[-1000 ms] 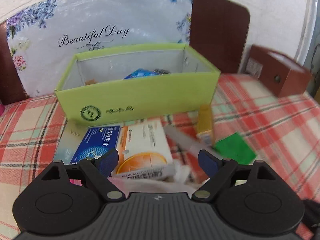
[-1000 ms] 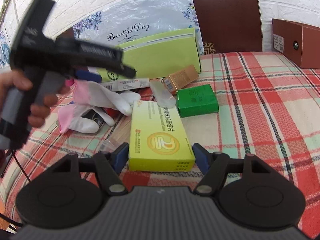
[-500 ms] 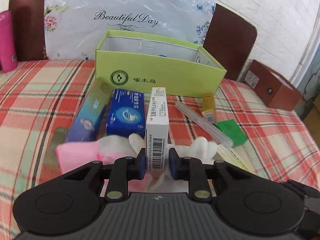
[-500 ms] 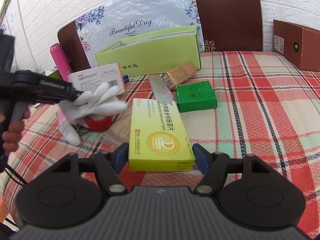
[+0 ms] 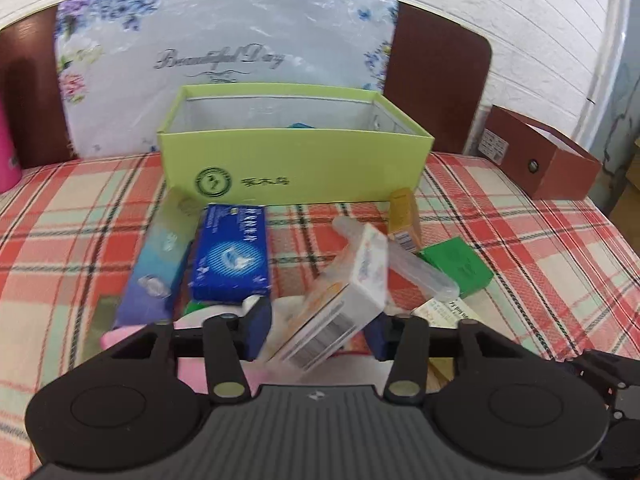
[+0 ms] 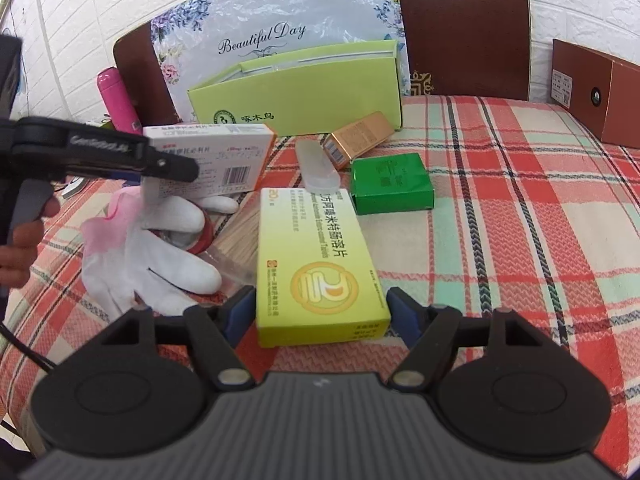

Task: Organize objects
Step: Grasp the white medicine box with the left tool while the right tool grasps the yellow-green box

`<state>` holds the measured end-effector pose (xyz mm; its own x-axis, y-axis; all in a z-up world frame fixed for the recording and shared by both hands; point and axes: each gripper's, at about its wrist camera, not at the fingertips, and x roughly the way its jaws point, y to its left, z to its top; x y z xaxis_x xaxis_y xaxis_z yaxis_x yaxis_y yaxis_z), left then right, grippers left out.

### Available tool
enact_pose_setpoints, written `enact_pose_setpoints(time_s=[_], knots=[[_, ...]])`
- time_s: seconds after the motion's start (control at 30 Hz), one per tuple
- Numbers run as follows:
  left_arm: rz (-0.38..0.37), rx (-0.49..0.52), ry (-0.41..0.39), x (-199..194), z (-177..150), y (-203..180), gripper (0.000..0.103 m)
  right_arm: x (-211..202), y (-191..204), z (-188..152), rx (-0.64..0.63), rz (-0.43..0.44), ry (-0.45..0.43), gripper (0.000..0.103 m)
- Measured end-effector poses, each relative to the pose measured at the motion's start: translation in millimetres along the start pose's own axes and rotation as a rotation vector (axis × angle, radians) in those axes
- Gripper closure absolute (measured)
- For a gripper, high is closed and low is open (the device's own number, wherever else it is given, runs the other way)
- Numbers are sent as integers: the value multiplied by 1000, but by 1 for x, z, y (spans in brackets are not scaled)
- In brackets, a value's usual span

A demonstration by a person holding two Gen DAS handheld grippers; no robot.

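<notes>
Closest in, the right tongs (image 6: 322, 312) rest low over the yellow medicine box (image 6: 318, 264), their blue pads straddling its near end with a little daylight on either side, so they are spread and easing wider, not pressing on it. The box lies flat on the plaid surface (image 6: 520, 240) with its long axis running straight away from these tongs, which makes them much the nearer pair for it.

To the left, the left tongs (image 5: 318, 334) have the white-and-orange box (image 5: 344, 300) between their pads, tilted hard over to one side with its barcode end nearest them. The jaws are opening and the box looks loose; whether the pads still bear on it I cannot tell. From the right-hand view it hangs clear above the white glove (image 6: 160, 256) and the red tape roll (image 6: 202, 236).

Past that lie the blue box (image 5: 232, 260) and a long teal box (image 5: 158, 264) side by side, both pointing at the green bin (image 5: 296, 160). To the right sit the clear tube (image 5: 404, 264), the gold box (image 5: 404, 216) and the dark green box (image 5: 456, 264).

The bin stands straight ahead of the left tongs, top open, mostly bare inside with something blue at the back. I judge the way to its rim free, provided the tilted box stays held.
</notes>
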<state>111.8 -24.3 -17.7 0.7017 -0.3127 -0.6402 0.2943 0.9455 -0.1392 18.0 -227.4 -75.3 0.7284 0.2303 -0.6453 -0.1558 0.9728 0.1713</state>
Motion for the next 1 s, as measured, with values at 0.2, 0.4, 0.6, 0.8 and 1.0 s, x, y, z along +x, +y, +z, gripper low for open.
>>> enact_pose_setpoints(time_s=[0.2,0.4,0.6,0.8,1.0], knots=[[-12,58,5,15,11,-20,64,2,1,3,-12,-6,0,30],[1,53,14,20,13,-18,64,11,4,12,-43,-8,-10,25],[-7,21,26,14,11,-6,79,22,7,10,-59,-9,15,34],[-47,-41,-22,-15,13,4,85,1,12,11,-30,74,8,36],[-63,-42,-93,-46,28,6,85,-31,15,33,-2,179,-67,36]])
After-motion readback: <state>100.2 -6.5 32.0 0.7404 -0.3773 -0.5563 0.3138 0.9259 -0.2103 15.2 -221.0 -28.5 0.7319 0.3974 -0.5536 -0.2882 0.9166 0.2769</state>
